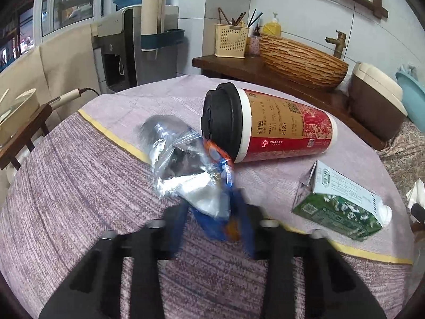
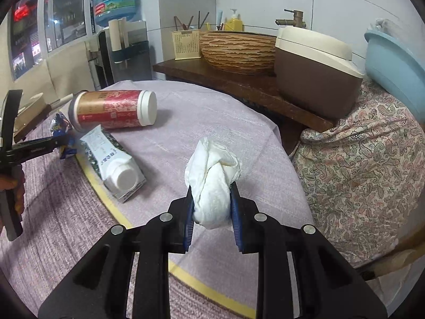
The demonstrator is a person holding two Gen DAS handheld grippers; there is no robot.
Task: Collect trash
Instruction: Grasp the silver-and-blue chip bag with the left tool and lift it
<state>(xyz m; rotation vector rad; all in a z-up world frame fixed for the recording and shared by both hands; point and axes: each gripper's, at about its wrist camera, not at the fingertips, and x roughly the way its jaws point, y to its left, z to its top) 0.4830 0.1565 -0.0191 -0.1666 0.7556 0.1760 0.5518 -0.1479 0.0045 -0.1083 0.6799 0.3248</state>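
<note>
The left gripper [image 1: 212, 212] is clenched on the near end of a crumpled clear plastic wrapper with blue and orange print [image 1: 186, 167], which lies on the purple woven tablecloth [image 1: 79, 186]; its far end touches the black lid of a red and tan paper cup [image 1: 268, 125] lying on its side, lid on, contents hidden; just to the right lies a green and white drink carton [image 1: 342, 202] on its side, its white screw cap in place. The right gripper [image 2: 211, 207] grasps a wad of white crumpled tissue [image 2: 212, 180] between its blue pads, lifted clear of the cloth. Behind the table, on a dark wooden counter [image 2: 212, 77], stand a cream perforated plastic holder [image 2: 186, 45] with chopsticks and utensils upright in it, a brown ribbed basin [image 2: 236, 50] under a brass tap, and a brown rice cooker with a closed cream lid [image 2: 313, 69]; a light blue plastic tub [image 2: 395, 66] sits at far right; what the basin and tub hold cannot be seen.
</note>
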